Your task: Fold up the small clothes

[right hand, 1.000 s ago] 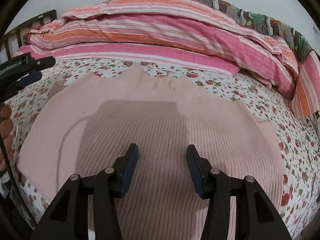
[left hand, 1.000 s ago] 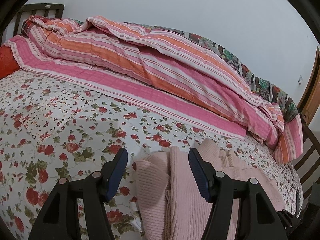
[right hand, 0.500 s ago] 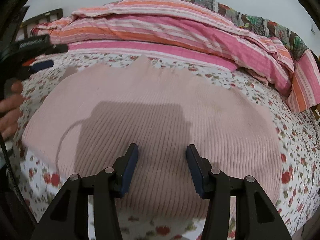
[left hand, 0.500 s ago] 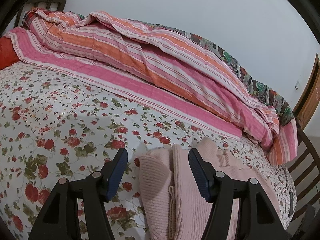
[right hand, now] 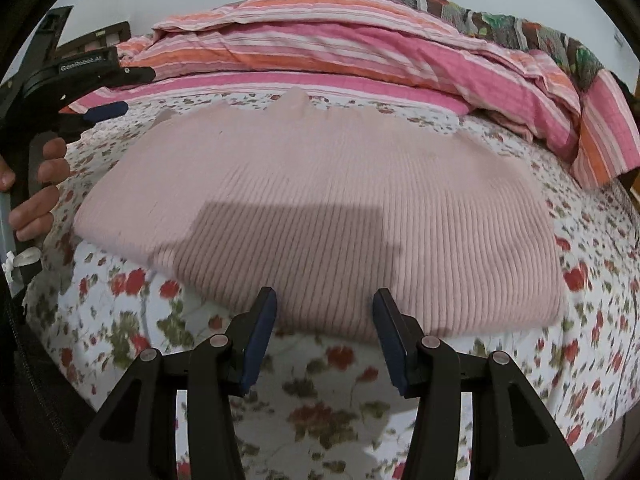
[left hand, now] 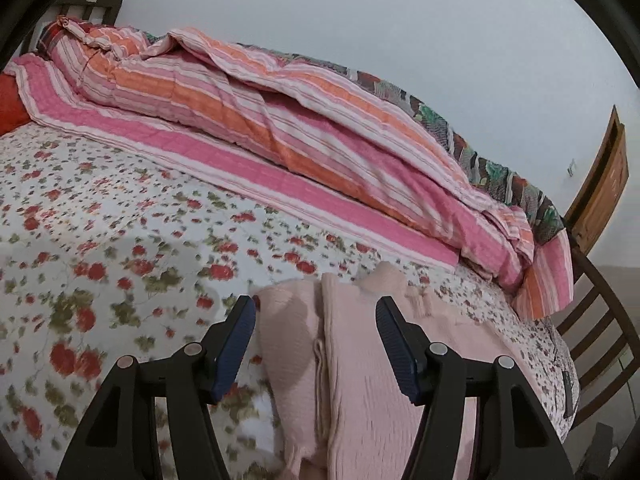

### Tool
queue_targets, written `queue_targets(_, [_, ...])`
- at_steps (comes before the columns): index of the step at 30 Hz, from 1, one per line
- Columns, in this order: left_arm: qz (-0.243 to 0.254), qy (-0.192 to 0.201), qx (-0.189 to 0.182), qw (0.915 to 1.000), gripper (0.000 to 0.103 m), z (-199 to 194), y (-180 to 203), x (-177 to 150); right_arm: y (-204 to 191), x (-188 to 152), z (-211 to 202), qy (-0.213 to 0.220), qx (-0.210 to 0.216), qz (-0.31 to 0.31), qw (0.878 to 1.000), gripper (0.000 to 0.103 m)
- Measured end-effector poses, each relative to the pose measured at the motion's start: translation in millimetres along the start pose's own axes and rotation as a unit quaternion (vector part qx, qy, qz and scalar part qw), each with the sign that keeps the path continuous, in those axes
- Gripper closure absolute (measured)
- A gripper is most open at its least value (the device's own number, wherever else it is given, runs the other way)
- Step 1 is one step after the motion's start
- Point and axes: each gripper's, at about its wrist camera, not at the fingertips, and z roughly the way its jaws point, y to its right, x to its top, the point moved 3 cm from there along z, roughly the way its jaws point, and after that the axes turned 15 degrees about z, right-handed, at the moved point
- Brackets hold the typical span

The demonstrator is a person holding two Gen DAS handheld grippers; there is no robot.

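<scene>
A pale pink ribbed knit garment (right hand: 320, 200) lies folded flat on the flowered bedsheet (right hand: 320, 408). In the left wrist view the garment (left hand: 352, 360) shows from its left end, with stacked folded edges. My right gripper (right hand: 324, 324) is open and empty, just short of the garment's near edge. My left gripper (left hand: 316, 340) is open and empty, above the garment's left end. The left gripper also shows in the right wrist view (right hand: 100, 112) at the far left, held by a hand.
A rolled pink and orange striped quilt (left hand: 280, 120) lies along the far side of the bed, also in the right wrist view (right hand: 360, 40). A wooden headboard (left hand: 600, 184) and a wooden chair (left hand: 600, 320) stand at the right. A red pillow (left hand: 10, 108) sits far left.
My right gripper has pulled back toward the bed's near edge, so the garment's front edge and bare sheet show. My left gripper has shifted slightly. Both stay open.
</scene>
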Motion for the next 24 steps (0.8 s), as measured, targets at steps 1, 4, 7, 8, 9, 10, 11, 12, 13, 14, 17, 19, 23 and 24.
queue_targets(1, [0.000,-0.004,-0.006,1.0000,0.043,-2,0,-1,1,-2,-1,-0.004,0.001,0.000,1.000,0.053])
queue_targets(4, [0.011,-0.025,-0.016,0.9995,0.043,-18,4,-13,5,-9,-4,-0.017,0.010,0.007,1.000,0.053])
queue_targets(7, [0.010,-0.047,-0.029,0.9984,0.042,-34,7,-33,11,-14,-14,-0.027,0.047,0.023,0.998,0.053])
queue_targets(8, [0.002,-0.055,-0.037,0.9978,0.042,-38,7,-42,13,-14,-17,-0.026,0.059,0.031,0.997,0.054])
queue_targets(9, [-0.011,-0.065,-0.052,0.9965,0.042,-45,8,-54,18,-12,-23,-0.019,0.066,0.039,0.997,0.054])
queue_targets(10, [-0.019,-0.068,-0.061,0.9956,0.042,-48,8,-60,22,-10,-28,-0.009,0.071,0.047,0.996,0.054])
queue_targets(11, [-0.036,-0.073,-0.081,0.9933,0.042,-53,10,-73,27,-8,-33,0.000,0.073,0.052,0.996,0.054])
queue_targets(12, [-0.046,-0.076,-0.092,0.9917,0.042,-55,12,-81,32,-5,-38,0.010,0.074,0.058,0.996,0.054])
queue_targets(13, [-0.058,-0.078,-0.103,0.9899,0.042,-56,15,-89,38,-1,-43,0.019,0.074,0.065,0.995,0.054])
queue_targets(14, [-0.071,-0.081,-0.114,0.9877,0.042,-56,18,-97,43,1,-46,0.023,0.075,0.072,0.994,0.054])
queue_targets(17, [-0.084,-0.081,-0.113,0.9868,0.043,-48,29,-112,63,8,-52,0.031,0.084,0.103,0.991,0.053])
queue_targets(19, [-0.112,-0.077,-0.103,0.9853,0.044,-38,28,-118,73,9,-54,0.030,0.088,0.117,0.989,0.053])
queue_targets(23, [-0.143,-0.049,-0.095,0.9839,0.045,-29,26,-115,90,7,-60,0.033,0.092,0.130,0.987,0.053])
queue_targets(24, [-0.144,-0.041,-0.092,0.9844,0.046,-27,28,-112,94,7,-62,0.036,0.092,0.133,0.986,0.053])
